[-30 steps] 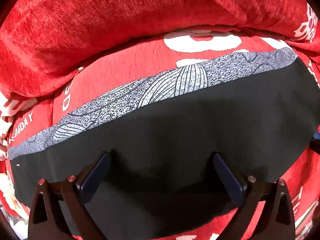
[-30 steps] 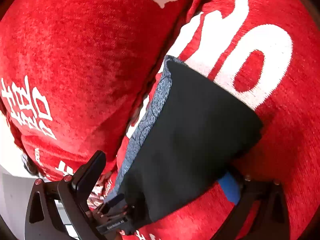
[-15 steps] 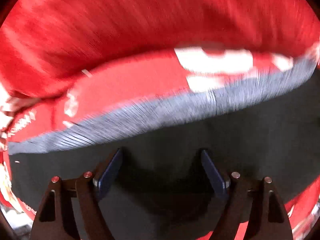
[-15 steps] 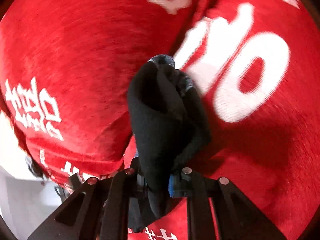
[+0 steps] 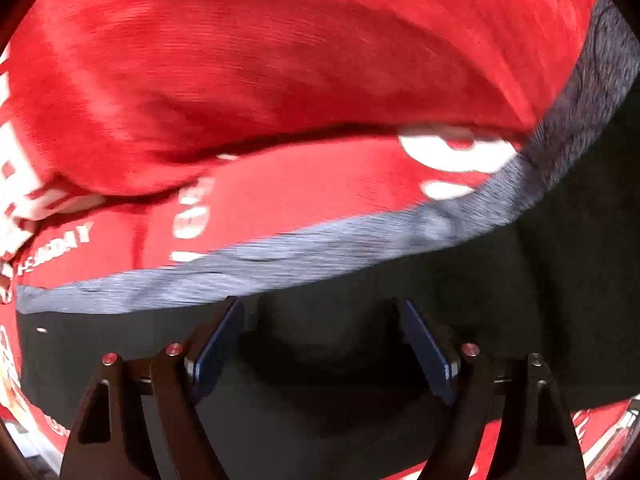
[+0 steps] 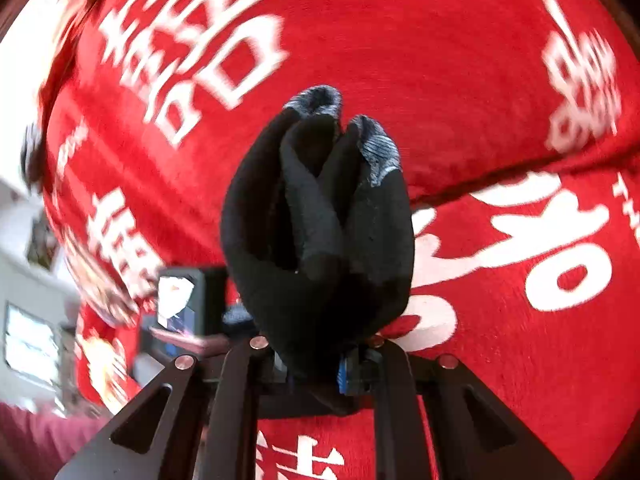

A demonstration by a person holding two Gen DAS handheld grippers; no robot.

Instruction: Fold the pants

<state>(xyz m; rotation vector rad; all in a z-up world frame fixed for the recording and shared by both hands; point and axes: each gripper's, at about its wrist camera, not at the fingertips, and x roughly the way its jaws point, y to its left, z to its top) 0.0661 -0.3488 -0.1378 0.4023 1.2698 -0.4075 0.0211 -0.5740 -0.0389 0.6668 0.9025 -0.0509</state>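
One red cover with white lettering [image 5: 280, 80] fills both views. One pair of black pants [image 5: 360, 360] with a grey patterned band [image 5: 320, 252] lies across the lower half of the left view. The left gripper [image 5: 320, 340] has its jaws spread wide above the fabric, holding nothing. The right gripper [image 6: 316, 368] has its jaws clamped on a bunched corner of the pants at frame centre, which hides the pads. The left view is motion-blurred.

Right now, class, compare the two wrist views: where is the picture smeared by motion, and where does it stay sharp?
Left wrist view: the red cover and the grey band of the pants are streaked, while the open left tongs stay crisp. Right wrist view: the white lettering smears toward the edges, but the bunched pants in the shut right tongs are sharp.
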